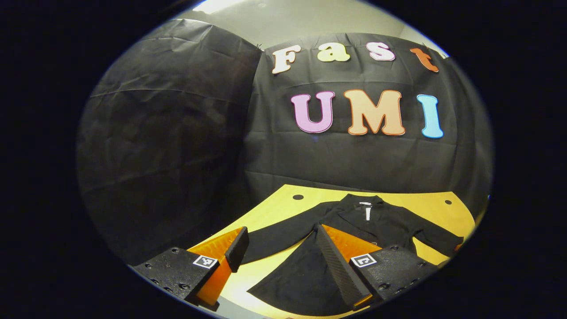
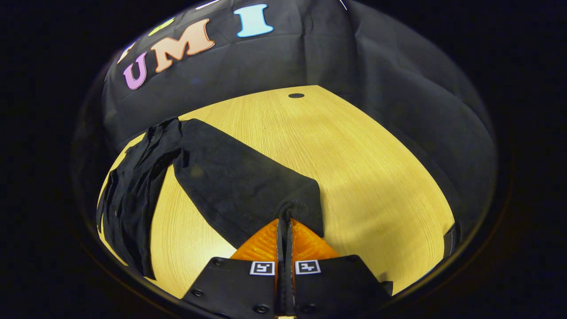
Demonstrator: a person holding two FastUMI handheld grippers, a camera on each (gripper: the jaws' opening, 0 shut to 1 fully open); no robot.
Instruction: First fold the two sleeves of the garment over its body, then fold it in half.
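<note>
In the left gripper view, your left gripper (image 1: 279, 248) sits at the bottom centre with fingers spread, above the black garment (image 1: 363, 221) lying flat on the yellow table (image 1: 425, 206). In the right gripper view, your right gripper (image 2: 285, 230), bottom centre, has its fingers pressed together, pinching the cuff of one sleeve (image 2: 239, 177), which stretches toward the upper left.

No legible text; unreadable coded squares on tongs (image 2: 285, 235).
</note>
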